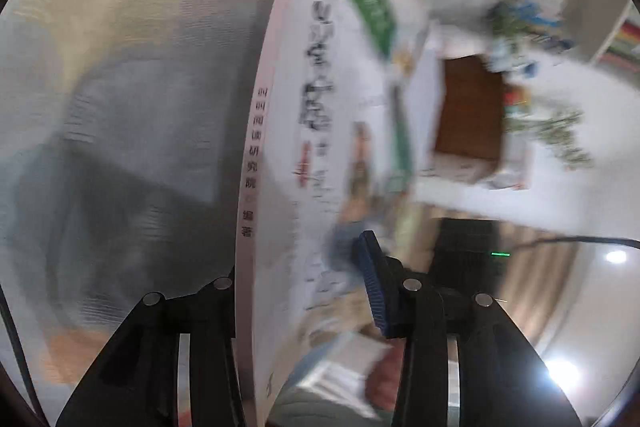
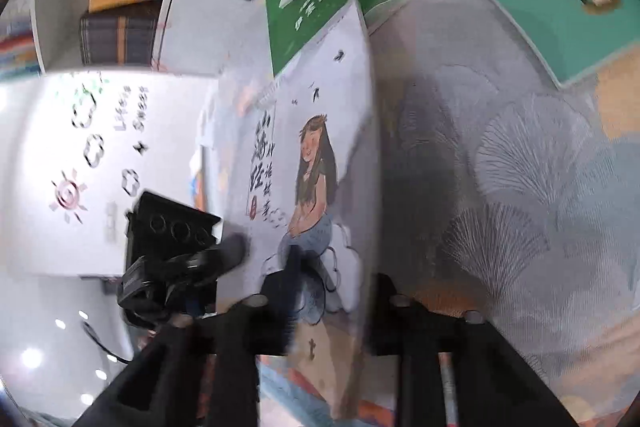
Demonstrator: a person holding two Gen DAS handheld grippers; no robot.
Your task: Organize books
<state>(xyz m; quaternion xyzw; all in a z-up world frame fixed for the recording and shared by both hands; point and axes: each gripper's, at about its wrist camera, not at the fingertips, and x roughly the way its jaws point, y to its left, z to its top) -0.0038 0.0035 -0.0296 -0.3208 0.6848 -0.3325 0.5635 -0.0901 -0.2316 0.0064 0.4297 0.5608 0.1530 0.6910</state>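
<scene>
Both claws, left (image 1: 304, 291) and right (image 2: 332, 291), pinch the mermaid book's (image 2: 320, 155) near edge, its spine (image 1: 256, 147) running straight away from them.

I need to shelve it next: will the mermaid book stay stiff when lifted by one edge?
The mermaid book probably flexes: its spine looks thin and bowed, though the lens may cause that. Its cover looks glossy, so perhaps slippery. It seems light, held at one edge.

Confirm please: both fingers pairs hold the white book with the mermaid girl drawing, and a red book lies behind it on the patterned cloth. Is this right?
Not quite: the book behind is green, not red, as the right wrist view shows. The rest holds: the white mermaid book sits between the fingers of the right gripper and the left gripper, over the patterned cloth.
</scene>
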